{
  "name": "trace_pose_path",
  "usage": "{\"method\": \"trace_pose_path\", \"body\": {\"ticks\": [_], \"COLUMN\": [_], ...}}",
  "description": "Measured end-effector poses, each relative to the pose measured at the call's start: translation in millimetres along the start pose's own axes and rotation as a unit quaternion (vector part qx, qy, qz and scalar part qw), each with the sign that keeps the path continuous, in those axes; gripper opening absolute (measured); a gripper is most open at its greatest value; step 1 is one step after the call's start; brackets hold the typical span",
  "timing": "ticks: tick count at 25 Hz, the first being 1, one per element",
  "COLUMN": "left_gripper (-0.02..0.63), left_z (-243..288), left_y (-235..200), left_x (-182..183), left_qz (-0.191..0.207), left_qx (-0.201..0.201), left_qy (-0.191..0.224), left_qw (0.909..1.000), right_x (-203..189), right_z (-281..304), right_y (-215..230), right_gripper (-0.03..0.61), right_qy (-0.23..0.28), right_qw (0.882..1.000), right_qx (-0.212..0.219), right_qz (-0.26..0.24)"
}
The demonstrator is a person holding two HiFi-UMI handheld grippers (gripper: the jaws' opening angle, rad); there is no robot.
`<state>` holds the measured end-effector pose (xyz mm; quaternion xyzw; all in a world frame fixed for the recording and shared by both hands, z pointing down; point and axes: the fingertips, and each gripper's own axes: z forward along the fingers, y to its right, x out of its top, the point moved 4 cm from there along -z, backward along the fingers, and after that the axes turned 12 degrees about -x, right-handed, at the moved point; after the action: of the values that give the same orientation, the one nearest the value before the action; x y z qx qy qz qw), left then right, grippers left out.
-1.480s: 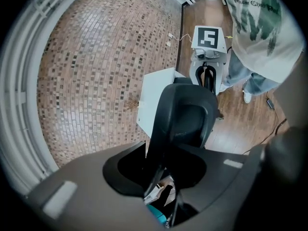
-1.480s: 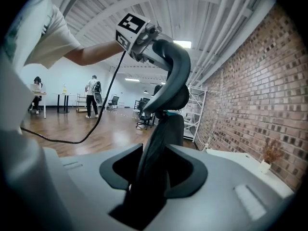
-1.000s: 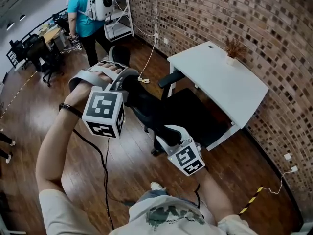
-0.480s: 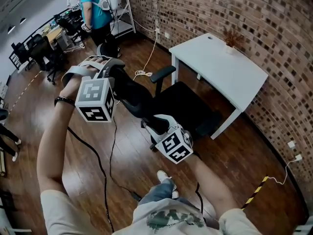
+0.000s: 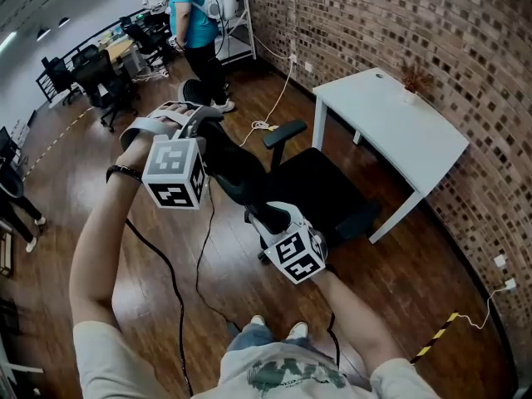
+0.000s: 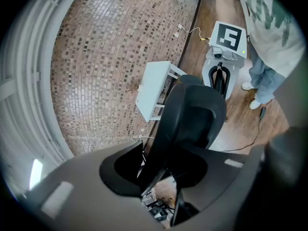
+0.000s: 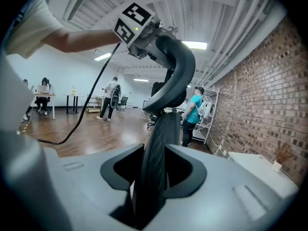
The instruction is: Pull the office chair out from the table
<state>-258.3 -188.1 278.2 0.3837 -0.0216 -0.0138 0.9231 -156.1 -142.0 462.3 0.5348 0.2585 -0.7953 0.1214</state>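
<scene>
The black office chair (image 5: 320, 188) stands on the wood floor just off the white table (image 5: 399, 131), its seat out from under the top. My left gripper (image 5: 208, 129) grips the top of the chair's backrest (image 5: 233, 169); in the left gripper view the backrest (image 6: 192, 114) fills the gap of the left gripper (image 6: 166, 177). My right gripper (image 5: 268, 216) sits lower on the backrest's edge. Its jaws are closing, with the backrest edge (image 7: 166, 129) wedged between them at the right gripper (image 7: 154, 177).
A small dried plant (image 5: 413, 81) stands on the table by the brick wall (image 5: 465, 40). A person in a teal shirt (image 5: 195, 15) stands by a white shelf (image 5: 237, 15) at the back. Other chairs and desks (image 5: 100, 73) are far left. Cables (image 5: 266, 121) lie on the floor.
The chair has rolled away from the table toward me; its seat, earlier under the table's edge, now stands free of it. Both grippers came back with the backrest.
</scene>
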Motion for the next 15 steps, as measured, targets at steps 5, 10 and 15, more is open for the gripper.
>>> {"method": "trace_pose_path", "body": {"ticks": [5,10,15], "left_gripper": [0.146,0.146,0.144], "left_z": [-20.7,-41.2,-54.6], "left_y": [18.5,39.5,54.4], "left_x": [-20.3,-42.3,-60.4], "left_qz": [0.002,0.008,0.016], "left_qx": [0.009,0.022,0.019], "left_qy": [-0.005,0.002,0.001], "left_qw": [0.9999,0.9997,0.9997], "right_x": [10.6,20.4,29.0], "right_z": [-2.6,-1.5,0.5], "right_y": [-31.3,-64.9,-91.9], "right_gripper": [0.126,0.124,0.124], "right_qy": [-0.008,-0.011,-0.010], "right_qw": [1.000,1.000,0.999], "right_qx": [-0.010,-0.023,-0.030], "right_qz": [-0.008,-0.014,-0.010]}}
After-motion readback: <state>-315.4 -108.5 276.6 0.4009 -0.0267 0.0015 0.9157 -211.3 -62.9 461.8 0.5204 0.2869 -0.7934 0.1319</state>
